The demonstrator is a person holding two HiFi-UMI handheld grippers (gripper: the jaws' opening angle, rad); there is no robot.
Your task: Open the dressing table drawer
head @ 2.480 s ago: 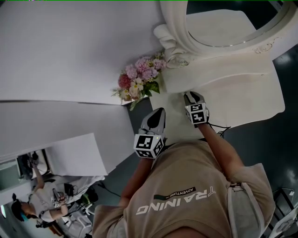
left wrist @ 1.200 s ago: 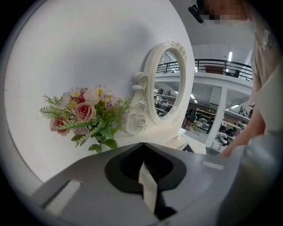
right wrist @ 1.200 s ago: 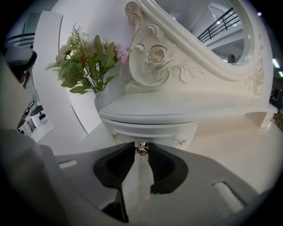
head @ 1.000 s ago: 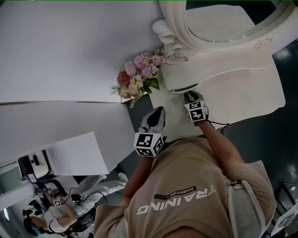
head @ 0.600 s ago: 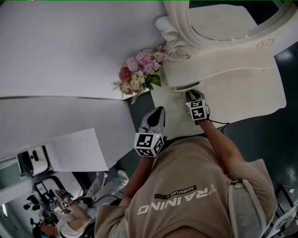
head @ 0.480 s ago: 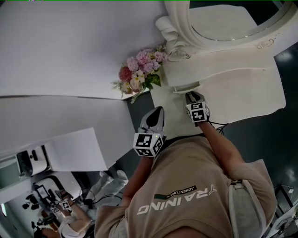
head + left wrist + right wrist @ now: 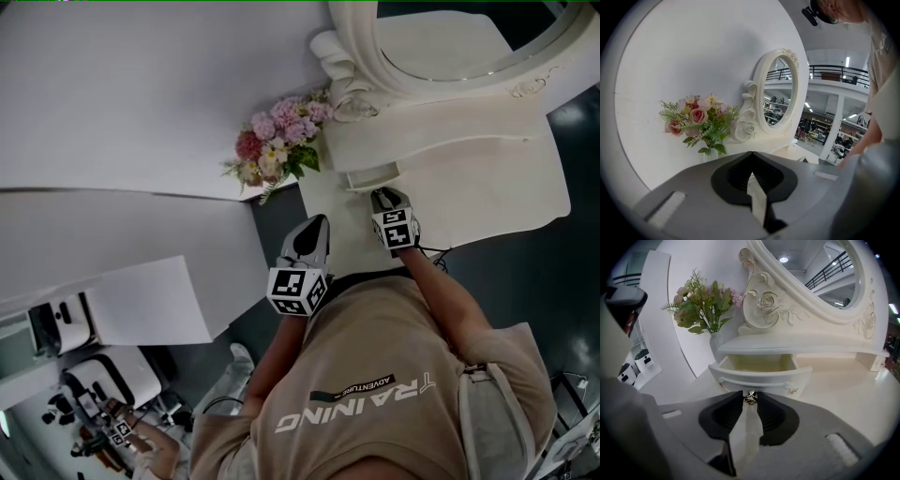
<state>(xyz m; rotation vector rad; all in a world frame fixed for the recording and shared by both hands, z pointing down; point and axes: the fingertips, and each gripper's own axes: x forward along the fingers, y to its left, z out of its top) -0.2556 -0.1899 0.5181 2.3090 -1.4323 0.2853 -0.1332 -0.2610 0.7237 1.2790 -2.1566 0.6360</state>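
The small cream drawer (image 7: 759, 378) of the white dressing table (image 7: 487, 192) stands pulled out from under the mirror shelf, its inside bare. My right gripper (image 7: 750, 399) is shut on the drawer's little metal knob (image 7: 750, 397), which sits pinched between the two dark pads. From the head view the right gripper (image 7: 382, 195) touches the front of the drawer (image 7: 373, 175). My left gripper (image 7: 319, 223) hangs off the table's left edge, away from the drawer. In the left gripper view the left gripper (image 7: 751, 154) has its tips together and holds nothing.
A vase of pink and white flowers (image 7: 277, 145) stands left of the drawer, against the wall. The oval mirror (image 7: 450, 47) in its carved frame rises behind the shelf. A white partition (image 7: 141, 300) and another person (image 7: 131, 441) are at lower left.
The drawer has slid out from under the shelf toward me, from nearly closed to plainly open. The right gripper came back with it; the left gripper stayed put.
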